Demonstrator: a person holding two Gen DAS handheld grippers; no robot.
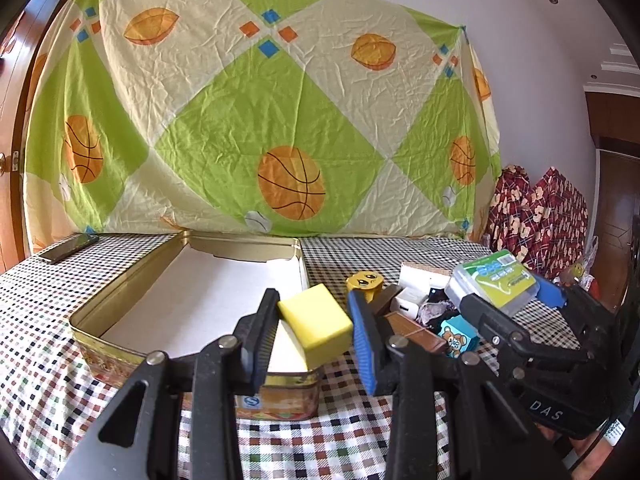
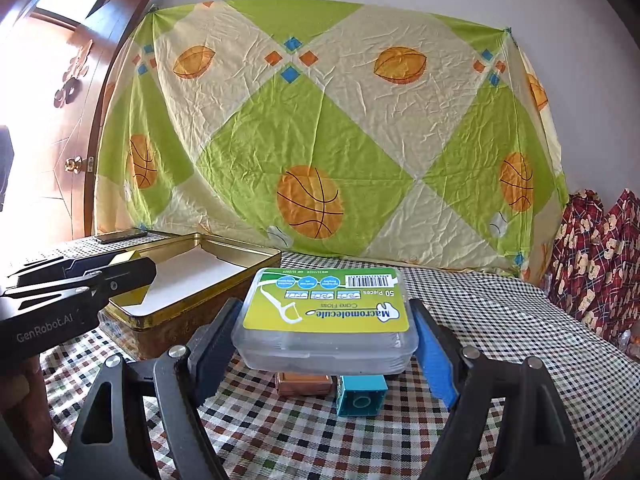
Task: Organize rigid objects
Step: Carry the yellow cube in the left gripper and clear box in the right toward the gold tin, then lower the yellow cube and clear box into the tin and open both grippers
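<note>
A checkered tablecloth (image 1: pixel 60 380) covers the table before a basketball-print sheet (image 1: pixel 256 112). The left gripper (image 1: pixel 314 338) clamps a tilted yellow block (image 1: pixel 316 326) above the gold tin's (image 1: pixel 120 304) near corner. The right gripper (image 2: pixel 324 340) clamps a clear floss-pick box (image 2: pixel 326 320) above small blocks.

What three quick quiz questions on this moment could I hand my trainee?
1. True or false: the left claw holds the yellow block above the near corner of the gold tin.
2. What does the right claw grip? A) floss pick box B) phone C) teal bear block
3. Fill in: the tin's floor looks ____ of objects.

Key: 1 true; 2 A; 3 empty
</note>
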